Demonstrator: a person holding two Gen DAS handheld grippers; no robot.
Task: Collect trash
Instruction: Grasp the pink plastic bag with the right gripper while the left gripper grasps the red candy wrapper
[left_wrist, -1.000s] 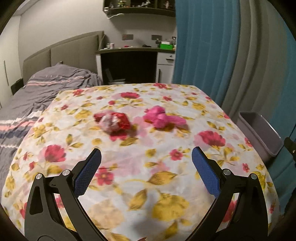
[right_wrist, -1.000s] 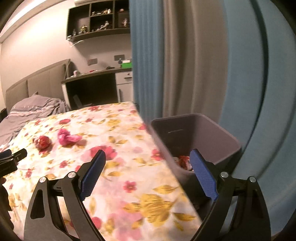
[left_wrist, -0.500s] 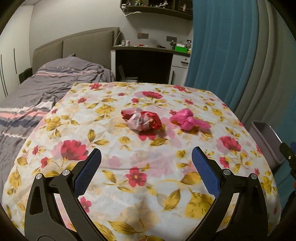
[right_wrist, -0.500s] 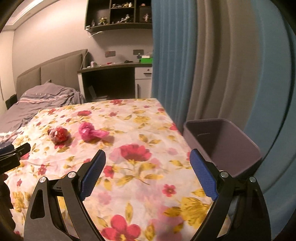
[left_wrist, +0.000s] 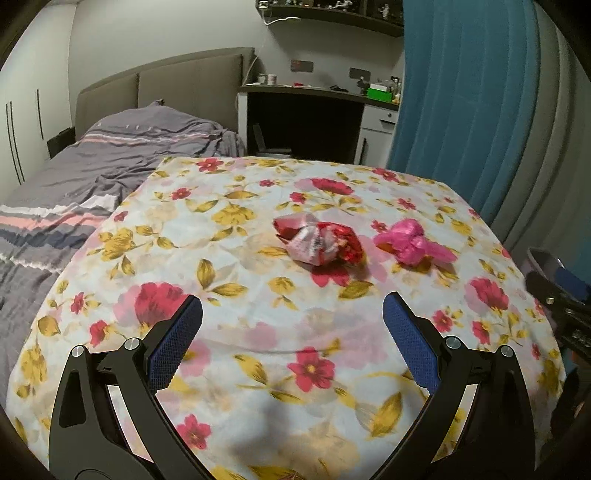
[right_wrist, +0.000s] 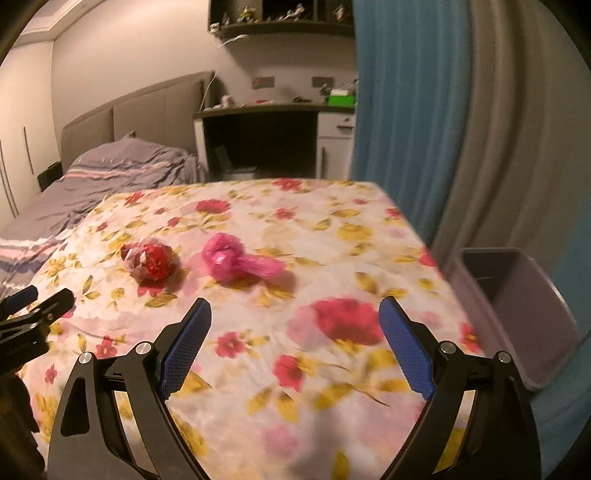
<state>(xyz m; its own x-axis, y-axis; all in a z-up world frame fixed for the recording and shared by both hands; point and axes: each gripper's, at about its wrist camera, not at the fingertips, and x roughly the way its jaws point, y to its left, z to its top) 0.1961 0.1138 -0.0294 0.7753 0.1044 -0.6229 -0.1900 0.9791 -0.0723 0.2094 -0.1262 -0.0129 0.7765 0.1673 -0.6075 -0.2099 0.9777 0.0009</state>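
Observation:
A crumpled red and white wrapper (left_wrist: 319, 243) lies on the flowered tablecloth (left_wrist: 236, 332), with a knotted pink plastic bag (left_wrist: 410, 242) to its right. Both show in the right wrist view too, the wrapper (right_wrist: 149, 260) left of the pink bag (right_wrist: 236, 258). My left gripper (left_wrist: 293, 347) is open and empty, short of the wrapper. My right gripper (right_wrist: 293, 347) is open and empty, short of the pink bag. A grey bin (right_wrist: 517, 314) stands off the table's right edge, also in the left wrist view (left_wrist: 543, 258); its inside is not visible.
A bed with grey striped bedding (left_wrist: 92, 177) lies to the left. A dark desk (left_wrist: 314, 122) and white drawers stand behind the table. Blue and grey curtains (left_wrist: 480, 110) hang on the right, close behind the bin.
Both grippers have swung left, away from the bin and toward the table's middle. The wrapper and pink bag now sit nearer the centre of each view. Both grippers stayed open.

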